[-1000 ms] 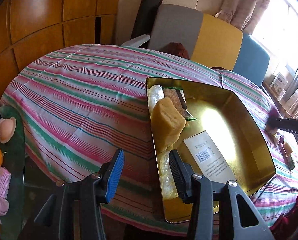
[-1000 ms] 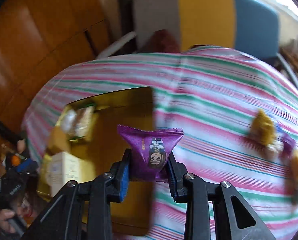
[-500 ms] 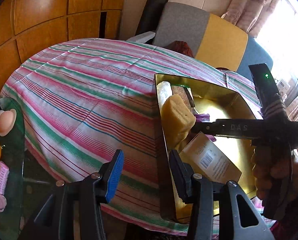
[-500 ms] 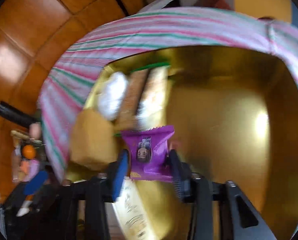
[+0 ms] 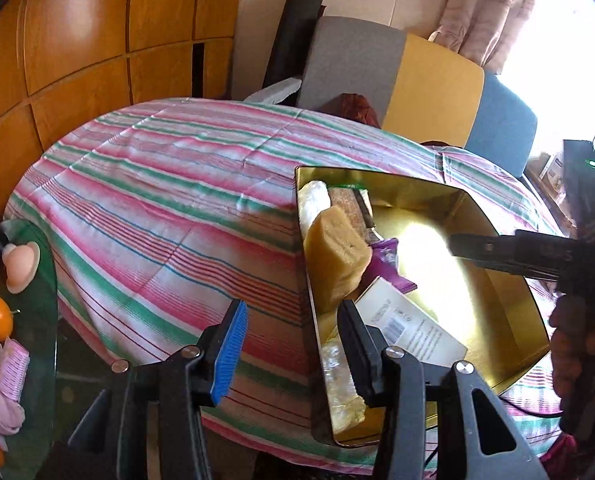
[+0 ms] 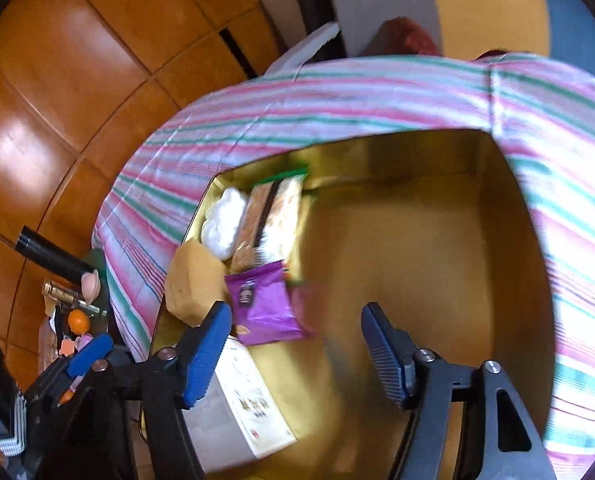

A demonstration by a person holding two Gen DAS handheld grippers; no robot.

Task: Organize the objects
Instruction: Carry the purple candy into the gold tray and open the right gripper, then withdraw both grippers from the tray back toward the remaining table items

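Observation:
A gold tin tray (image 5: 497, 320) (image 6: 437, 240) sits on the striped tablecloth. In it lie a purple snack packet (image 6: 263, 304) (image 5: 387, 262), a yellow sponge-like block (image 5: 335, 256) (image 6: 193, 284), a white card box (image 5: 409, 330) (image 6: 237, 400), a white wrapped piece (image 6: 223, 222) and a long biscuit pack (image 6: 273, 216). My right gripper (image 6: 297, 348) is open and empty above the tray, the purple packet lying just ahead of its left finger. My left gripper (image 5: 291, 344) is open and empty at the tray's near left edge.
The round table wears a pink, green and white striped cloth (image 5: 169, 216). Grey, yellow and blue chair backs (image 5: 429, 80) stand behind it. A glass side table (image 5: 13, 320) at the left holds an orange fruit, pink items and small clutter. Wooden wall panels lie beyond.
My right gripper carried the purple packet over the tray, then opened and let it go; the packet now lies in the tray. The left gripper stayed open and barely moved.

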